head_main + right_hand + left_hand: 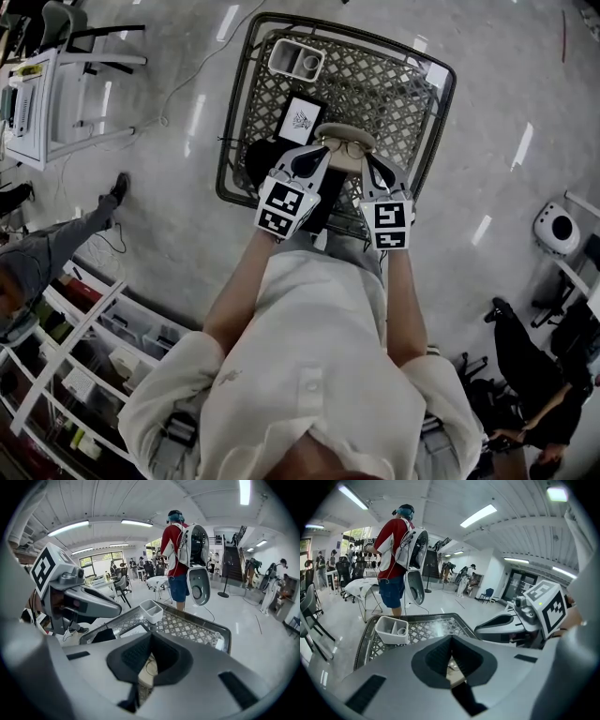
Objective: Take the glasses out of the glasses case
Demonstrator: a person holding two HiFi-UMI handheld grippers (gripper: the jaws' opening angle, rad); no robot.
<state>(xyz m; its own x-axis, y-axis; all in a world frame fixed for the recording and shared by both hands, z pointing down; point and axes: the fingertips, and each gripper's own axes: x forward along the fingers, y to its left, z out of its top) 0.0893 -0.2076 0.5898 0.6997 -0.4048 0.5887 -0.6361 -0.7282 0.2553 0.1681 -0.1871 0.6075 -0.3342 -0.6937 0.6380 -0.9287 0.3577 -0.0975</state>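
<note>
The glasses case point(345, 137), beige and lying open, is seen at the near edge of the lattice-topped counter point(384, 82), with the glasses point(342, 147) still resting inside it. The case is flanked by both tools. The left gripper point(317, 159) is set at its left end and the right gripper point(370, 169) at its right end. In the left gripper view the fingers point(433, 658) are drawn together at their tips, and the beige case point(454, 674) is clenched in the narrow gap between them. In the right gripper view the fingers point(166, 660) are likewise clenched on the case point(144, 674), where a wire rim of the glasses point(149, 666) can be made out. A white two-compartment tray point(296, 60) is placed at the far left of the counter, and a card with a printed marker point(302, 119) is laid between it and the case.
</note>
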